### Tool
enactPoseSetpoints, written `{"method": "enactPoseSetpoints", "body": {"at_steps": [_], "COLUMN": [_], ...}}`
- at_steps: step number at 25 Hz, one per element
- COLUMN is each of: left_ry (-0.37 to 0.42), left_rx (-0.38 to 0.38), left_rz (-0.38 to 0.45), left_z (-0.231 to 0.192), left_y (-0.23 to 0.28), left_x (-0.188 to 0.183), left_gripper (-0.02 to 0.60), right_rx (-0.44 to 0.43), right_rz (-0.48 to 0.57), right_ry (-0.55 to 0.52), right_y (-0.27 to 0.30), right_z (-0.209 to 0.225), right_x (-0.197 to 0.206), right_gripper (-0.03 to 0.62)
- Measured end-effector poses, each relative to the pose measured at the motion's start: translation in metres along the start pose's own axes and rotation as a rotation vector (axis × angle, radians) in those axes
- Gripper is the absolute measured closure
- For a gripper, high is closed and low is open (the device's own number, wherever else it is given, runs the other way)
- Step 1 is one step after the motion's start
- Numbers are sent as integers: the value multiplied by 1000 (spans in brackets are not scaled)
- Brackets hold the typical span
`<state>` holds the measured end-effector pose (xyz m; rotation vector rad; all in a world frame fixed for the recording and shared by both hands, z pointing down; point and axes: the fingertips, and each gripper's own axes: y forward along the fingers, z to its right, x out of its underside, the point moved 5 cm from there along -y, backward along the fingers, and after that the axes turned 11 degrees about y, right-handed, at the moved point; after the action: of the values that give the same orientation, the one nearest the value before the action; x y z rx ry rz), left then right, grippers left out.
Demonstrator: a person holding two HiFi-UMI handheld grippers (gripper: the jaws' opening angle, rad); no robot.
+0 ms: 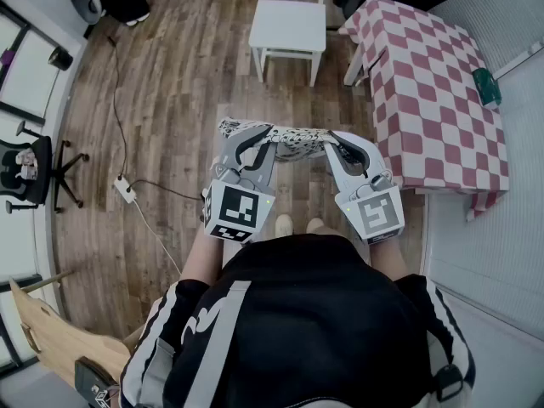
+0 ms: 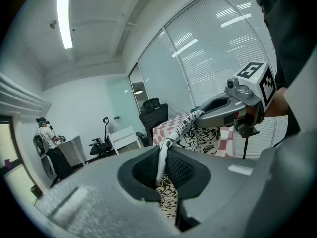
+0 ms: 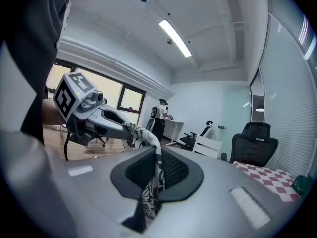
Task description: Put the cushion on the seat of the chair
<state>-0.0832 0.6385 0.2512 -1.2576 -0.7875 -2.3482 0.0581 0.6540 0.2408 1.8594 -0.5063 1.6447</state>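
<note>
A thin white cushion (image 1: 285,140) with a black floral print hangs stretched between my two grippers, above the wooden floor. My left gripper (image 1: 248,145) is shut on its left edge; in the left gripper view the fabric (image 2: 166,155) runs pinched between the pads. On the cushion's right edge my right gripper (image 1: 338,143) is shut, with the fabric (image 3: 156,175) clamped between its pads. The white chair (image 1: 287,25) stands straight ahead at the far side of the floor, its flat seat bare and well apart from the cushion.
A table with a red-and-white checked cloth (image 1: 429,92) stands to the right of the chair. A power strip and cable (image 1: 125,189) lie on the floor at left. An office chair (image 1: 30,172) sits at the left edge. A person (image 2: 47,138) stands far off.
</note>
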Motion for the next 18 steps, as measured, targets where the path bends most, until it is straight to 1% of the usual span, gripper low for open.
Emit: {"method": "enactPoseSetpoints", "body": {"at_steps": [4,8,11,18], "left_ry": [-3,-4,-4,-20], "left_rx": [-4,-1,3,16], "left_rz": [5,8,13,55], "left_z": [-5,-9,-12,-14], "left_y": [-5,-7,-9,-15], "left_x": [2,4,5,4], "left_gripper": [566,566,566,566], "right_rx": [0,3,7,31], "right_rz": [5,-2,4,11], "right_ry": [10,-8,9,-24], "right_y": [4,8,10,10], "right_z": [-6,-8,-13,-20], "right_x": [-5,-6,-11,-14], "right_gripper": [580,580,580,580]}}
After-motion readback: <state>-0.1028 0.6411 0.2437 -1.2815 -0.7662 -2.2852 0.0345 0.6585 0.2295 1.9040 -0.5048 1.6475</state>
